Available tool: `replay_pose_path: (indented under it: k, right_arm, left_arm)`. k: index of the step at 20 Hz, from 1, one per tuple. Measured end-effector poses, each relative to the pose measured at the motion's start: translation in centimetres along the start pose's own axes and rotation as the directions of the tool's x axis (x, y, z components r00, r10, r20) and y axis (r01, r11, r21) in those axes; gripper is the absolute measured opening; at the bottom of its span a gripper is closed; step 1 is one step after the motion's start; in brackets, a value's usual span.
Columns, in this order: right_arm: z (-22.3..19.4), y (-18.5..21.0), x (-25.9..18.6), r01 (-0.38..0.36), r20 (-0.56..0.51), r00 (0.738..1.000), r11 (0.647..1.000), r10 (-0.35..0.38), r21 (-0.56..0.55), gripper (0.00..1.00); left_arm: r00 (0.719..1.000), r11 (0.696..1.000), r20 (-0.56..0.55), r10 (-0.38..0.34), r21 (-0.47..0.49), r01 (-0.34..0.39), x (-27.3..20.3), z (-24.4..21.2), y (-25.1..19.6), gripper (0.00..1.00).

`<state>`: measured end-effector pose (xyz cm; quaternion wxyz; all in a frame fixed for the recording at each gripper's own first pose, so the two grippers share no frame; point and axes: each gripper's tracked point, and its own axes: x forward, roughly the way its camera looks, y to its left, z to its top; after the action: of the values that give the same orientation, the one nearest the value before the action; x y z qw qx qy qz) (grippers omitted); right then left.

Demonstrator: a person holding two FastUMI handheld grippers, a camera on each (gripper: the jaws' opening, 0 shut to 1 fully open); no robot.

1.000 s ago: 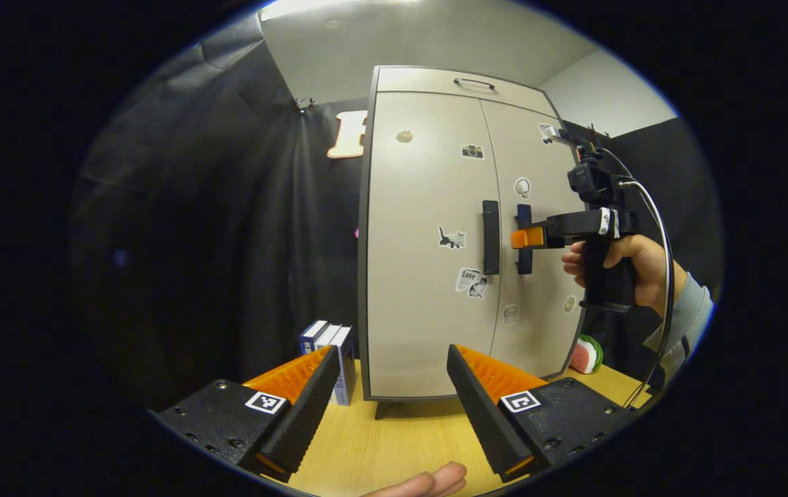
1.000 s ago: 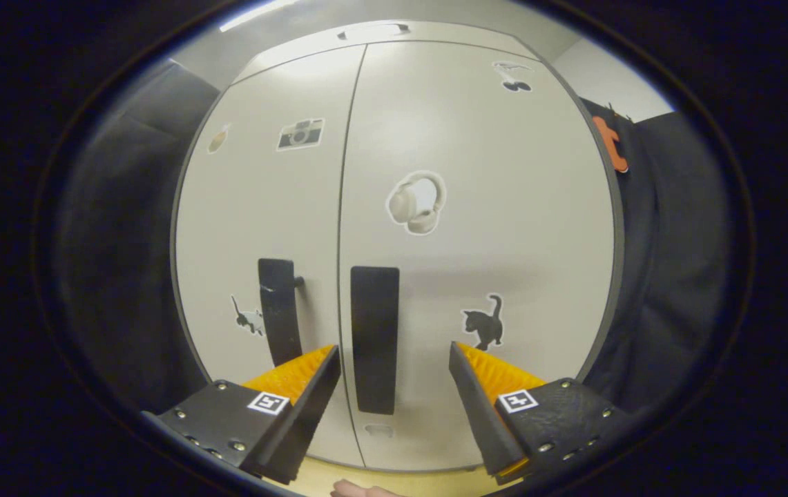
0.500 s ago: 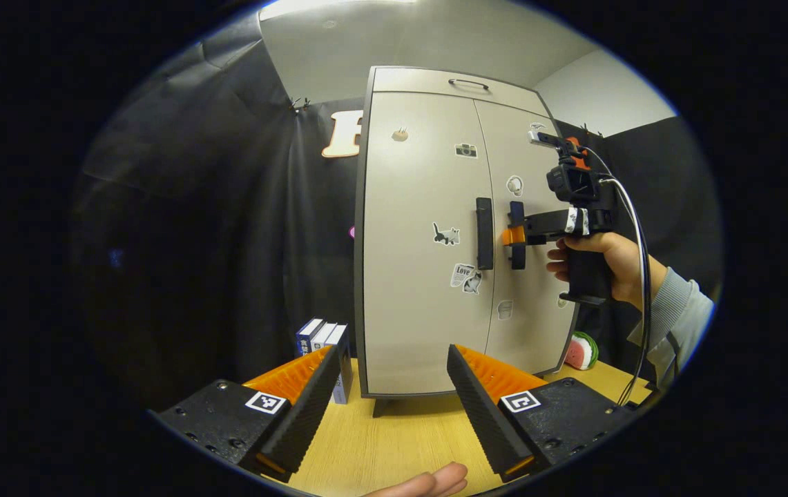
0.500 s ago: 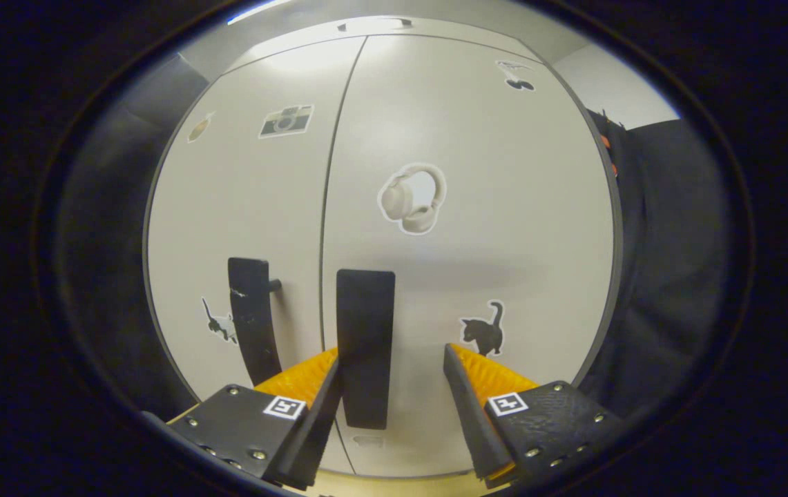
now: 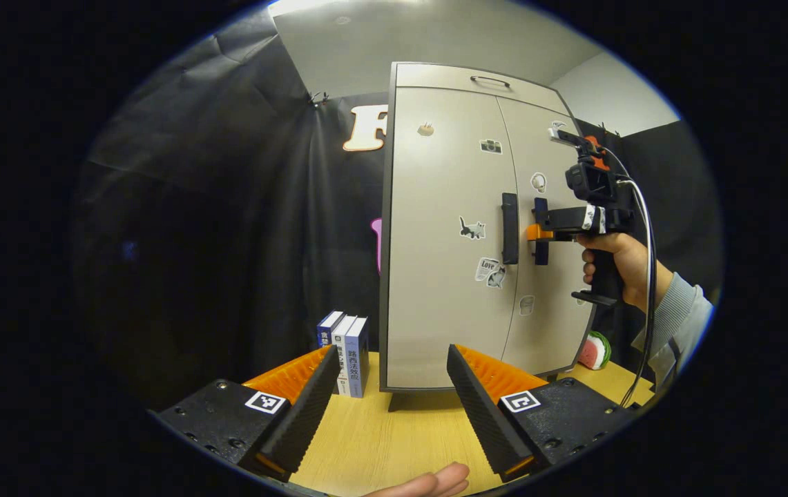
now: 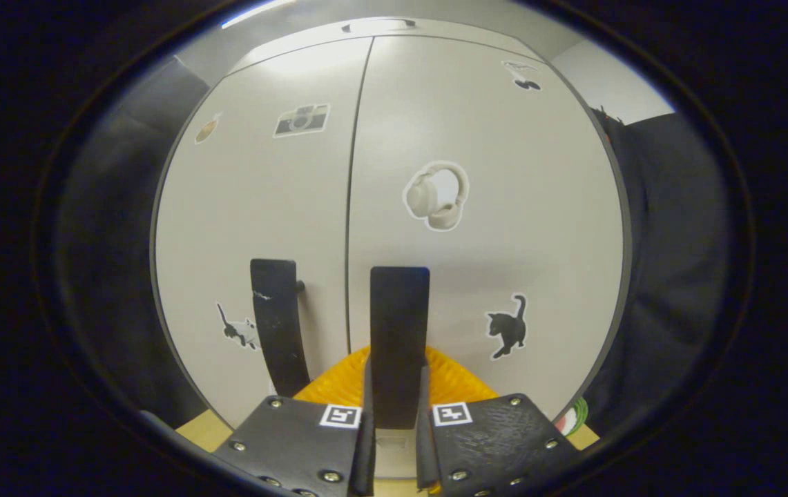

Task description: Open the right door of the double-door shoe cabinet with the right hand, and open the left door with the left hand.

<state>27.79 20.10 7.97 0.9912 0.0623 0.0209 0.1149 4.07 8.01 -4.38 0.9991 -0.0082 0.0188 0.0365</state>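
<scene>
A pale double-door shoe cabinet (image 5: 449, 290) with stickers stands on a wooden table, both doors closed. Each door carries a black vertical handle: the left handle (image 5: 509, 228) and the right handle (image 5: 541, 231). In the right gripper view my right gripper (image 6: 395, 393) is shut on the right handle (image 6: 399, 331), both fingers pressing its sides; the left handle (image 6: 276, 324) stands free beside it. In the left gripper view a hand holds that right gripper (image 5: 537, 232) at the handle. My left gripper (image 5: 390, 386) hangs open above the table, well short of the cabinet, nothing between its fingers.
Three upright books (image 5: 345, 352) stand on the wooden table (image 5: 394, 442) left of the cabinet. A watermelon-slice toy (image 5: 594, 350) lies at the cabinet's right foot. A fingertip (image 5: 435, 480) shows at the bottom edge. Black cloth walls surround the booth.
My right gripper closed its fingers onto the right door handle. The left gripper drifted slightly, so the cabinet shifted right in its view; it stays open.
</scene>
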Motion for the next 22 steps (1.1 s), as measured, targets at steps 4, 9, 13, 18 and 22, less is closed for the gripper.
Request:
replay_pose_path:
  k: [4,9,13,18,22]
  right_arm:
    - [0.0,-0.1,-0.5,-0.019,-0.003,1.0,1.0,0.019,-0.013,0.23]
    - [0.1,0.0,-0.9,-0.038,-0.006,0.999,0.999,0.038,-0.01,0.13]
    - [0.2,-0.1,-1.7,-0.084,0.004,0.996,0.996,0.084,0.003,0.13]
    - [0.5,-0.2,-3.1,-0.179,0.01,0.984,0.984,0.179,0.009,0.13]
    - [0.5,-0.7,-3.9,-0.206,0.001,0.979,0.979,0.206,-0.009,0.13]
  left_arm:
    - [1.0,1.0,-0.005,0.006,0.017,-0.006,-0.4,0.0,0.0,0.98]
    - [1.0,1.0,-0.017,0.006,0.026,-0.005,-0.9,-0.4,-0.6,0.97]
    - [0.999,0.999,-0.026,0.019,0.031,-0.019,-1.1,-0.5,-0.6,0.98]
    - [1.0,0.999,-0.014,0.011,0.036,-0.011,-1.5,0.0,-1.6,0.97]
    - [1.0,0.999,-0.005,0.016,0.046,-0.016,-2.0,0.3,-2.7,0.97]
